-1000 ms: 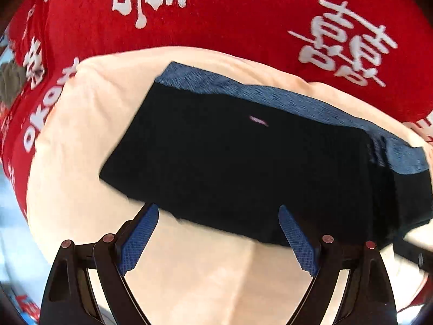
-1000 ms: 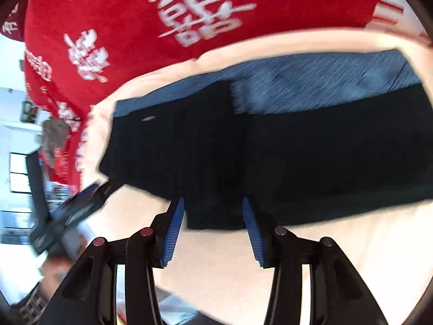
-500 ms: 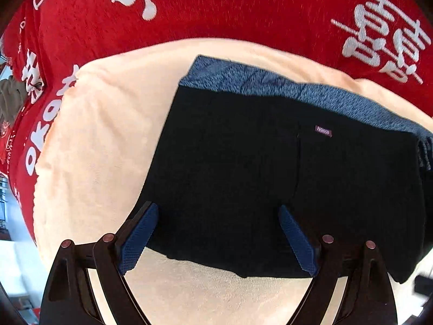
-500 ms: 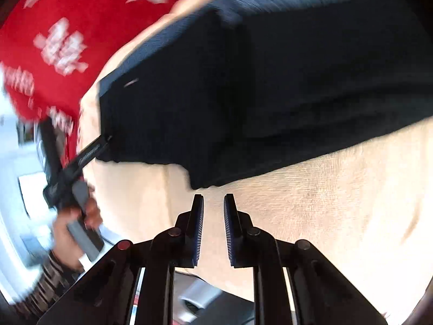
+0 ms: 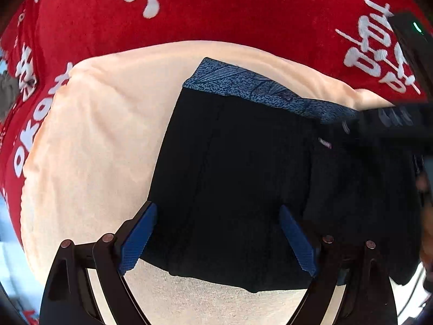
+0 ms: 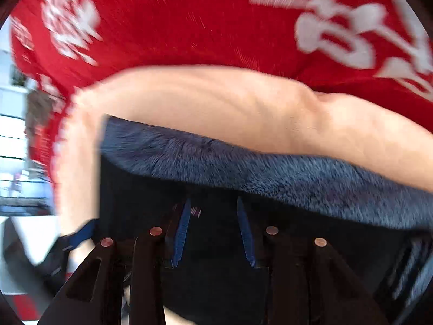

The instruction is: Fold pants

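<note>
The black pants (image 5: 243, 168) lie folded on a peach towel (image 5: 94, 135), with a blue speckled inner band (image 5: 251, 86) along their far edge. My left gripper (image 5: 216, 233) is open and empty, its blue pads over the near edge of the pants. My right gripper (image 6: 213, 230) hovers low over the pants (image 6: 216, 284) near the blue band (image 6: 243, 168), jaws partly open with nothing between them. It also shows in the left wrist view (image 5: 392, 124) as a dark shape over the right part of the pants.
A red blanket with white characters (image 5: 243, 13) lies under and beyond the towel, also in the right wrist view (image 6: 189, 27). The towel's far edge (image 6: 216, 94) rises in a soft fold. The left gripper shows at the lower left of the right wrist view (image 6: 78, 233).
The right gripper opened from nearly shut and swung forward over the pants toward the blue band. The left gripper moved closer over the near edge of the pants.
</note>
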Demonstrator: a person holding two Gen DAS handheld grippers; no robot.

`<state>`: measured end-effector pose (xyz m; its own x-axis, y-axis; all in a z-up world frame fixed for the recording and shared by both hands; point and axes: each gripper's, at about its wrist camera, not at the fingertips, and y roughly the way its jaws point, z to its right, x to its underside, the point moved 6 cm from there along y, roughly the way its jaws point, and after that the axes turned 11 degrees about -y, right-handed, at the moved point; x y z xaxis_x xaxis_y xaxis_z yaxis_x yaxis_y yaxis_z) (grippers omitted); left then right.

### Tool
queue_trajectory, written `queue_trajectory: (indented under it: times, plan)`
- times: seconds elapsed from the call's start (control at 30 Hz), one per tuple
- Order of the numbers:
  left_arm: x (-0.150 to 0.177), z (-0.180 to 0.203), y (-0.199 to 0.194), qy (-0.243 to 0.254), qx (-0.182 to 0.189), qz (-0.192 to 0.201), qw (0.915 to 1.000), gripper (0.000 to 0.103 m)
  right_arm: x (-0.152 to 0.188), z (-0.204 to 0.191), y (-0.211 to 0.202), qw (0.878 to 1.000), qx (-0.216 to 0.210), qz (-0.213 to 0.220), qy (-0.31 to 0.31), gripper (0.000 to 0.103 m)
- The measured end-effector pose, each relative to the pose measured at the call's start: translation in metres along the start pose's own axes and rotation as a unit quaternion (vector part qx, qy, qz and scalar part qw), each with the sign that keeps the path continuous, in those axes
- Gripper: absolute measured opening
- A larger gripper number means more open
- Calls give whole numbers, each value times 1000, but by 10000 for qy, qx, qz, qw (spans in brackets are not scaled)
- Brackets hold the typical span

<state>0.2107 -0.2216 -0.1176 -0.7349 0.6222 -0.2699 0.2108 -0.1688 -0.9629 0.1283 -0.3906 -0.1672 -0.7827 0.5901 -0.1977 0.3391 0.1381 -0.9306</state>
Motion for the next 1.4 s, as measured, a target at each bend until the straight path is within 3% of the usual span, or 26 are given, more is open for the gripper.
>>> queue_trajectory:
  times: [0.1,0.23,0.3,0.53,0.73,0.77,0.93,1.27,1.4]
  plan:
    - [-3,-6,7,-161,48,-123,9998,101,-19,14,-9,9957,931,21,3,48]
    - [-8,-6,6,-200,-24,-159,9997,101,-13,19,-43,9987,486,34,153,53]
    - [-8,-6,7,-208,-64,-184,9996,101,8,13,-63,9984,546,-30,-124,70]
    - [-10,0,7,-243,-135,-216,9994,101,104,15,-109,9970,682,-266,-265,74]
    - [0,2,0,-232,-212,-215,9993,101,161,38,-83,9956,548,-738,167,78]
    - [0,3,-1,-226,-220,-223,9993,101,161,37,-87,9965,619,-546,94,80]
    - [6,12,-8,-196,-243,-219,9993,101,161,26,-85,9947,819,-606,-161,88]
    - [31,18,-40,-877,456,-368,9944,101,159,26,-90,9960,704,-531,-121,93]
    - [57,16,-43,-1265,929,-598,9858,101,163,22,-88,9958,721,-533,-185,94]
